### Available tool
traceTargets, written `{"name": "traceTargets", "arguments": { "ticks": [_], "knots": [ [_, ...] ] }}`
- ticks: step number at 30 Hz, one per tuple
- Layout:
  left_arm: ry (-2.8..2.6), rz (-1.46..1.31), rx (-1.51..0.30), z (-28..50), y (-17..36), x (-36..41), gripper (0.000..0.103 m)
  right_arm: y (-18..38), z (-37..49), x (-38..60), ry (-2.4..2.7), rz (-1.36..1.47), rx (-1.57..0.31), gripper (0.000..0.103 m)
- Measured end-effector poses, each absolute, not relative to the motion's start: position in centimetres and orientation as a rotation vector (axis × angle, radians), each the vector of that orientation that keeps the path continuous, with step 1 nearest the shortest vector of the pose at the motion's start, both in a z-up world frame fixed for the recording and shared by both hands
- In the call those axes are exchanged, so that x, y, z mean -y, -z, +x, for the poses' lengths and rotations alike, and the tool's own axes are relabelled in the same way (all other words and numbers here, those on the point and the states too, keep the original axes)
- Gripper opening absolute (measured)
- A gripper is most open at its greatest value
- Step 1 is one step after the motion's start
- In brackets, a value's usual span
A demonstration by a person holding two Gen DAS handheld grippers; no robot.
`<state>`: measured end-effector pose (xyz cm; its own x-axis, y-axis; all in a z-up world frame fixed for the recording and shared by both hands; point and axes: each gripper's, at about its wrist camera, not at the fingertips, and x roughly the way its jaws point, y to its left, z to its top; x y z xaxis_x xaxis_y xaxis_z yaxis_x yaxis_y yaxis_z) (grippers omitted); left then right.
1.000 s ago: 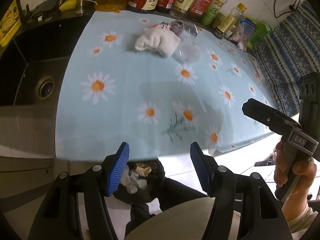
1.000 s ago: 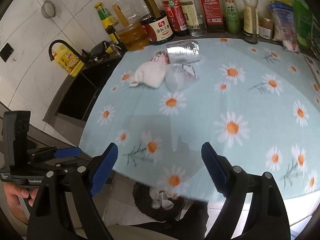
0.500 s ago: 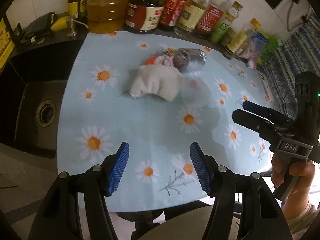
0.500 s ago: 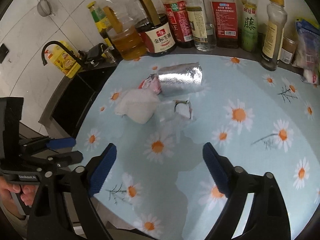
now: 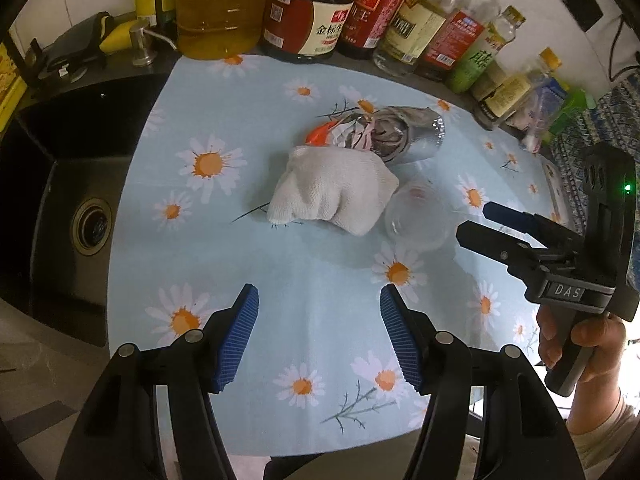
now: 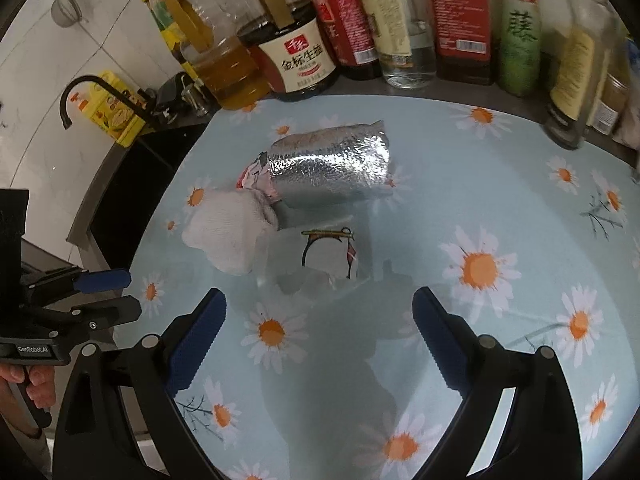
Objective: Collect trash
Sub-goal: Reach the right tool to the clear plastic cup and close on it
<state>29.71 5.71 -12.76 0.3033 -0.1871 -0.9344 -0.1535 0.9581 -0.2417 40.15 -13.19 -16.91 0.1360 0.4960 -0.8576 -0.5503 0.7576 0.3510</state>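
In the left wrist view, the left hand-held gripper hangs over the near part of the desk, which is covered with a pale blue daisy-print cloth. Its blue ribbed pads stand partly spread with only cloth between them. Beyond it, near the middle of the desk, lies the trash: a crumpled white woven rag, just right of it a clear plastic cup on its side, and behind both a silver foil pouch with a scrunched red-and-white wrapper at its mouth. A row of sauce and oil bottles lines the far edge, and a black sink sits to the left. At the right, a person's hand holds the right hand-held gripper, its tips near the cup but not touching it.

In the right wrist view, the right hand-held gripper has its jaws opening wide, nothing between them. The clear plastic cup lies just ahead of the pads, the white rag touching its left side, the foil pouch behind. The left hand-held gripper shows at the left edge, apart from the trash.
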Motion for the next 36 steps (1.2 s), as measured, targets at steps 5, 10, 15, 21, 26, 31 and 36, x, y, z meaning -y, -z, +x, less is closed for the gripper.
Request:
{"name": "traceTargets", "arguments": {
  "ticks": [5, 10, 15, 21, 26, 31, 36],
  "knots": [
    [-0.004, -0.319, -1.288, 30.4, 13.5, -5.7, 0.061, 18.2, 41.1, 11.8, -0.839, -0.090, -1.228, 0.093],
    [-0.040, -0.337, -1.303, 30.3, 14.3, -6.0, 0.061, 19.0, 41.6, 10.6, -0.889, -0.152, -1.229, 0.091],
    [-0.062, -0.353, -1.318, 30.1, 14.8, -6.1, 0.061, 19.5, 41.6, 10.0, -0.927, -0.178, -1.231, 0.078],
    [-0.071, -0.349, -1.319, 30.1, 14.6, -5.8, 0.061, 19.9, 41.3, 9.7, -0.949, -0.200, -1.227, 0.066],
    [-0.073, -0.343, -1.324, 30.3, 14.7, -5.6, 0.061, 19.8, 41.0, 9.8, -0.961, -0.223, -1.205, 0.064],
    [-0.071, -0.327, -1.324, 30.5, 14.4, -5.4, 0.061, 19.3, 40.7, 10.2, -0.966, -0.205, -1.191, 0.064],
    [-0.067, -0.299, -1.315, 31.2, 14.0, -4.9, 0.061, 18.0, 40.4, 11.6, -0.964, -0.160, -1.170, 0.064]
  ]
}}
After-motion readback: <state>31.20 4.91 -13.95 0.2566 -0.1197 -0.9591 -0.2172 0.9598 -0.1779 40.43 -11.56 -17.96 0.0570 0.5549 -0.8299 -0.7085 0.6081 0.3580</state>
